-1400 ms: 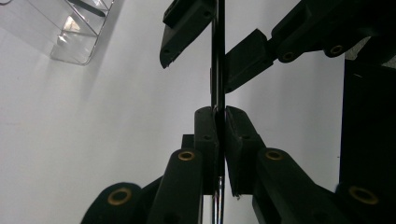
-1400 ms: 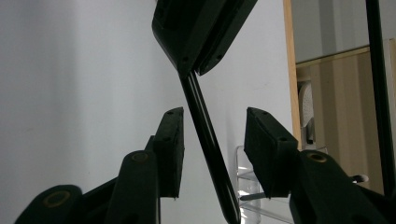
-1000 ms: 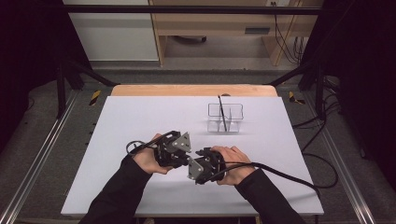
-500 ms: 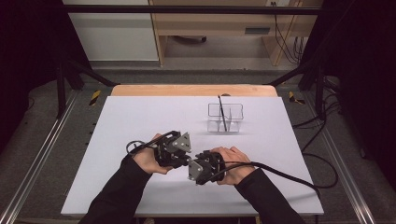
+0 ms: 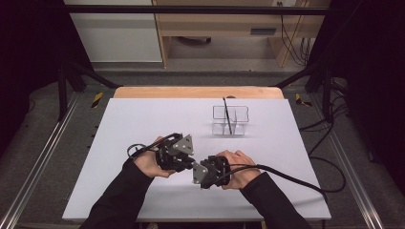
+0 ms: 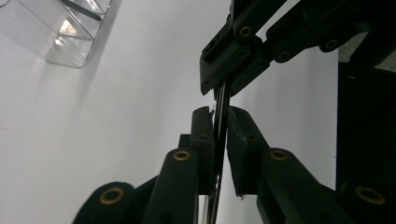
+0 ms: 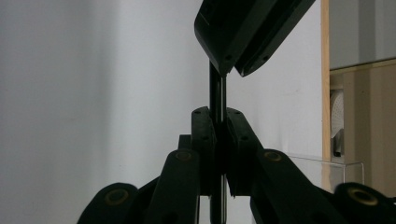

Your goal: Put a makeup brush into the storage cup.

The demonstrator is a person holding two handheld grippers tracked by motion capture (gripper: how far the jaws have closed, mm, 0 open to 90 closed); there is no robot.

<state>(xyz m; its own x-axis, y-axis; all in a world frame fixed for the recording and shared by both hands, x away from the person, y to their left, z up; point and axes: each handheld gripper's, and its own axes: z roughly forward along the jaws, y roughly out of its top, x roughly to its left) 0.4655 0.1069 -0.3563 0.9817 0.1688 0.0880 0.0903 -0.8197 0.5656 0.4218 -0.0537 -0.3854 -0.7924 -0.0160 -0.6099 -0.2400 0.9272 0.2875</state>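
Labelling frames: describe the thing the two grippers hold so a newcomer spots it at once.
On the white table, near its front edge, the left gripper and right gripper meet nose to nose. Clamped in both is a thin dark rod. Its twin stands apart, leaning in the clear organizer.

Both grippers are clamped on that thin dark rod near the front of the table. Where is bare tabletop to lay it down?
The white table is bare left of the left gripper, and also between the grippers and the clear organizer. The strip right of the right gripper is crossed by its cable. It is crowded around the rod, where the jaws meet.
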